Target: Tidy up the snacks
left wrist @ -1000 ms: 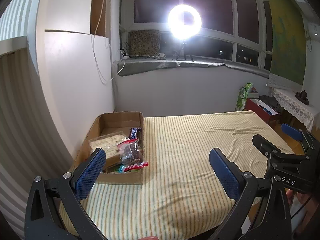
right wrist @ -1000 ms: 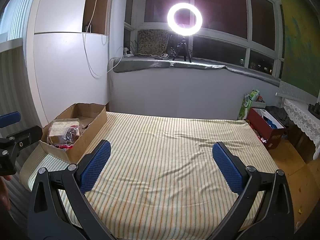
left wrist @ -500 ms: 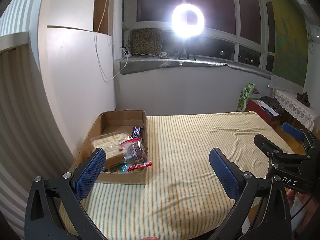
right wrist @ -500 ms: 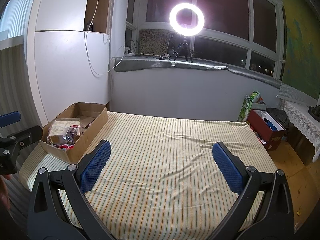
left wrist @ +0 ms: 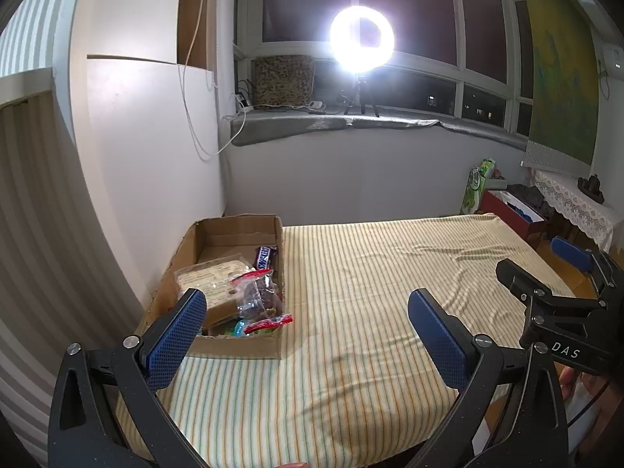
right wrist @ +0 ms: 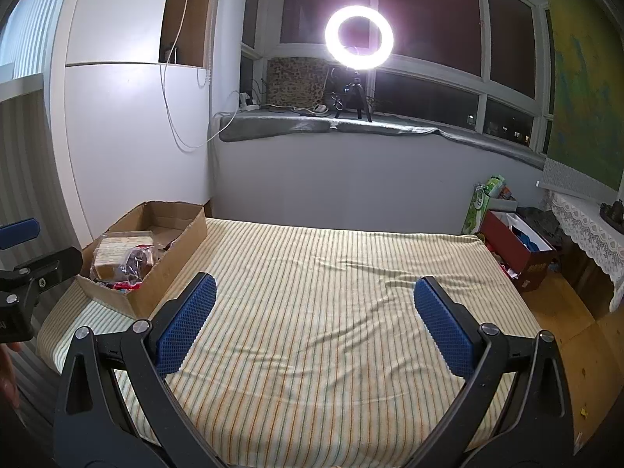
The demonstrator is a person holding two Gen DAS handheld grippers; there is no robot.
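An open cardboard box (left wrist: 238, 234) sits at the left edge of the striped bed, also in the right wrist view (right wrist: 171, 249). It holds a wrapped sandwich pack (left wrist: 210, 284), a clear bag of dark snacks (left wrist: 257, 296), a Snickers bar (left wrist: 266, 255) and a red-topped packet (left wrist: 269, 321). My left gripper (left wrist: 308, 323) is open and empty, held above the bed's near edge, just right of the box. My right gripper (right wrist: 316, 316) is open and empty above the middle of the bed; it also shows in the left wrist view (left wrist: 561, 296).
The striped bedspread (right wrist: 331, 312) covers the bed. A white wall panel (left wrist: 148, 156) stands left of the box. A ring light (right wrist: 359, 37) stands on the windowsill. A red box (right wrist: 518, 249) and a lace-covered table (right wrist: 589, 226) stand on the right.
Both views have shifted slightly; the left gripper has edged a little towards the box. Both grippers stay open and empty. The box and snacks have not moved.
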